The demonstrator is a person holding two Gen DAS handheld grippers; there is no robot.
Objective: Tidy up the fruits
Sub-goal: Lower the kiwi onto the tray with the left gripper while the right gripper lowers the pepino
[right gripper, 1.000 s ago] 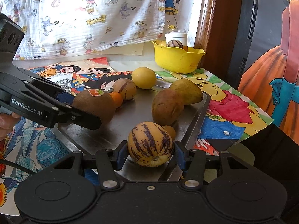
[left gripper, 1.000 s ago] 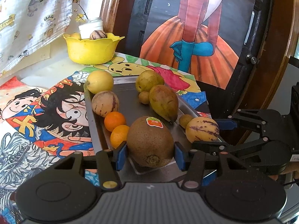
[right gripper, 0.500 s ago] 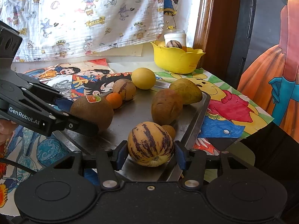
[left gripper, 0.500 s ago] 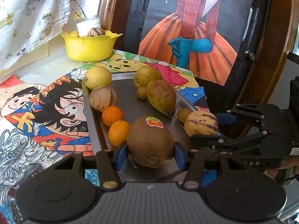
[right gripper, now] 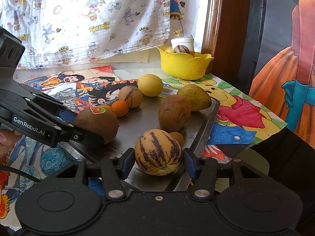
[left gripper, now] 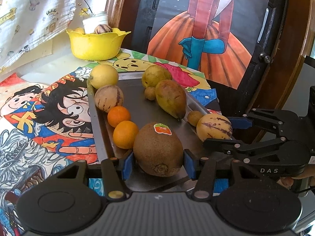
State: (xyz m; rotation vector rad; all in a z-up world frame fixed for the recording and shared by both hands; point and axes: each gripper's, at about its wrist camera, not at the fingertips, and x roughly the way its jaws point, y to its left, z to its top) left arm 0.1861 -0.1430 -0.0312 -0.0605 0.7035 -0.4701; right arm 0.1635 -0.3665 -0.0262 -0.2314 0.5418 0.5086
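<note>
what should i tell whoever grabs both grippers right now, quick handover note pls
Left gripper: shut on the brown kiwi, at the near end of the metal tray.
Right gripper: shut on the striped melon, at the tray's near right edge.
On the tray: two oranges, a second striped melon, a lemon, pears, small brown fruits.
Yellow bowl at the back already holds some fruit.
Done: both fruits gripped. Left: lift them and place them, probably in the bowl, then the rest.
</note>
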